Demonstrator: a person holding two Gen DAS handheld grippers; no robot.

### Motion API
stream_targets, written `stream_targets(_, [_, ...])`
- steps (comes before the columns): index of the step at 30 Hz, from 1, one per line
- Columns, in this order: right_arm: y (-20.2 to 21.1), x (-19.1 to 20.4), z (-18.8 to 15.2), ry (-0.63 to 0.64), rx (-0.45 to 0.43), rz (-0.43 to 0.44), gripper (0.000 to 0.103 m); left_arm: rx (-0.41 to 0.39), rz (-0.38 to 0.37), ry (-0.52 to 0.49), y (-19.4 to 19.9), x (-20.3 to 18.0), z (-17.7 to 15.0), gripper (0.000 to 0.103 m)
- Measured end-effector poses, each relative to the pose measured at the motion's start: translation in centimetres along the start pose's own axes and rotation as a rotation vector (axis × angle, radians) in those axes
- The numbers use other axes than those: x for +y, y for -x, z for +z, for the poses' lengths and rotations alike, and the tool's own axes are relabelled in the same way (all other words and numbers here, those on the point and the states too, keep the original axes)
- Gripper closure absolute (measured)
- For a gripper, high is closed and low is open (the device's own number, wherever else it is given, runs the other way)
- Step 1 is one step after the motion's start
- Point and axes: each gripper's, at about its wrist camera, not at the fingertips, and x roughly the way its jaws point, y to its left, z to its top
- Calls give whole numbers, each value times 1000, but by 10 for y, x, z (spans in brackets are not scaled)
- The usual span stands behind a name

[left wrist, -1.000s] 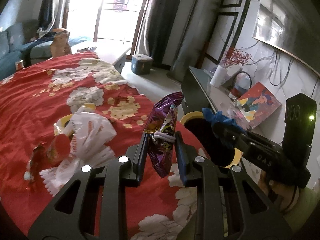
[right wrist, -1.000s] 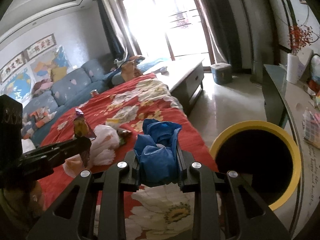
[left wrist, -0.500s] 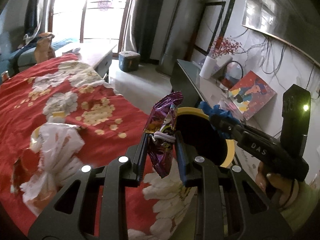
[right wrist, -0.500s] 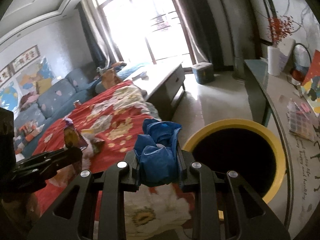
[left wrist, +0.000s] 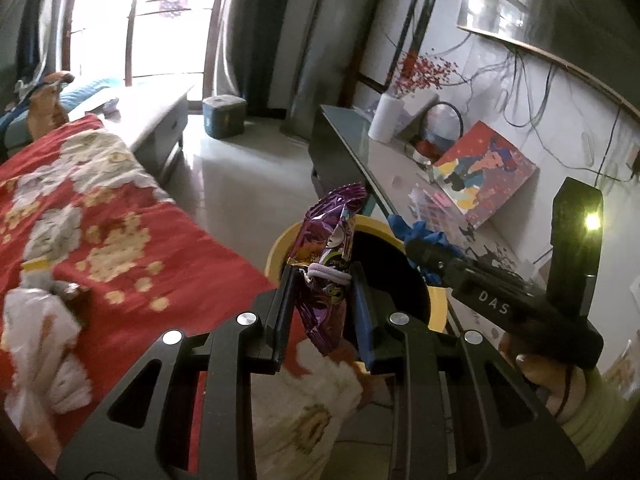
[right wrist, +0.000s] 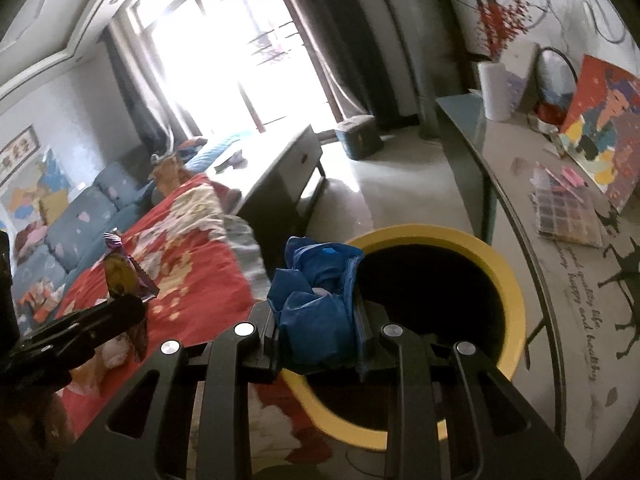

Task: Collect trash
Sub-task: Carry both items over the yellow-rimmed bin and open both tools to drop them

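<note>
a: left wrist view first. the left claw [left wrist: 322, 284] is clamped on a purple snack wrapper [left wrist: 330, 256], which stands upright between the fingers with a pale band around its middle.

b: and where is it relative to the bin?

a: the wrapper's top now overlaps the yellow-rimmed bin [left wrist: 438, 300]. a second ago the bin sat off to the right, mostly hidden behind the other claw, and red bedspread [left wrist: 160, 240] filled the space behind the wrapper. now the dark opening is right behind it.

b: the right wrist view?

a: the right claw [right wrist: 316, 312] is closed on a crumpled blue wad [right wrist: 316, 296]. the bin [right wrist: 516, 296] has slid from the right edge toward the centre, so the wad covers the near left part of the rim. before, the wad hung over the flowered bedspread [right wrist: 192, 264].

b: can each claw see the other?

a: yes. the right claw [left wrist: 424, 256] with the blue wad [left wrist: 416, 230] shows over the far side of the bin, a hand [left wrist: 536, 368] gripping it. the left claw [right wrist: 120, 308] and wrapper [right wrist: 124, 272] appear at left, above the bed.

b: anything left on the bed?

a: a white plastic bag [left wrist: 40, 352] lies there, now nearer the left edge.
</note>
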Motion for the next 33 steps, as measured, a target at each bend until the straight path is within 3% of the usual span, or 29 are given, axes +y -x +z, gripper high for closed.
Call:
stream_targets(18, [-20, -52, -9, -102, 63, -62, 75, 132, -56, -26, -84, -16, -4, 81])
stream_targets(23, [-24, -59, -11, -118, 76, -85, 63, 150, -73, -20, -98, -12, -4, 72])
stream_targets(28, [-23, -61, -10, -122, 66, -107, 50, 139, -69, 13, -98, -6, -1, 49])
stream_targets(33, [-17, -58, -8, -111, 48, -123, 41, 115, -56, 37, -89, -1, 1, 36])
